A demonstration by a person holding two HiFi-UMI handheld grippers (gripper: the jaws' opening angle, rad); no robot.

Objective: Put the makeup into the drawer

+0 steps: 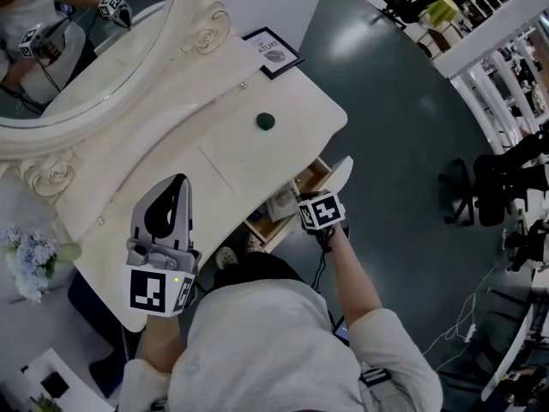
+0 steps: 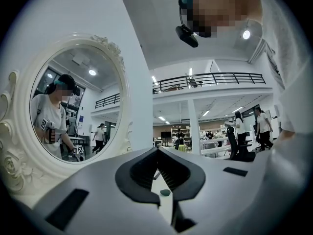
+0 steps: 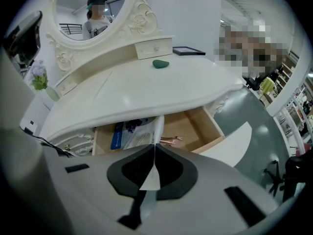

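Observation:
In the right gripper view my right gripper (image 3: 154, 147) points steeply down at the open wooden drawer (image 3: 193, 127) and is shut on a slim white makeup stick (image 3: 157, 129), whose far end reaches over the drawer. A rose-gold item (image 3: 171, 140) lies in the drawer. In the head view only that gripper's marker cube (image 1: 322, 211) shows, above the drawer (image 1: 310, 177). A dark green makeup piece (image 1: 266, 121) lies on the vanity top (image 1: 223, 144). My left gripper (image 1: 178, 180) hovers level over the top's near left end, tips together, holding nothing.
An oval mirror (image 1: 77, 50) in a carved white frame stands behind the vanity, beside a framed picture (image 1: 273, 51). A blue booklet (image 3: 116, 135) and papers fill the drawer's left half. Pale flowers (image 1: 26, 260) stand at the left. Grey floor and office chairs (image 1: 480, 187) lie to the right.

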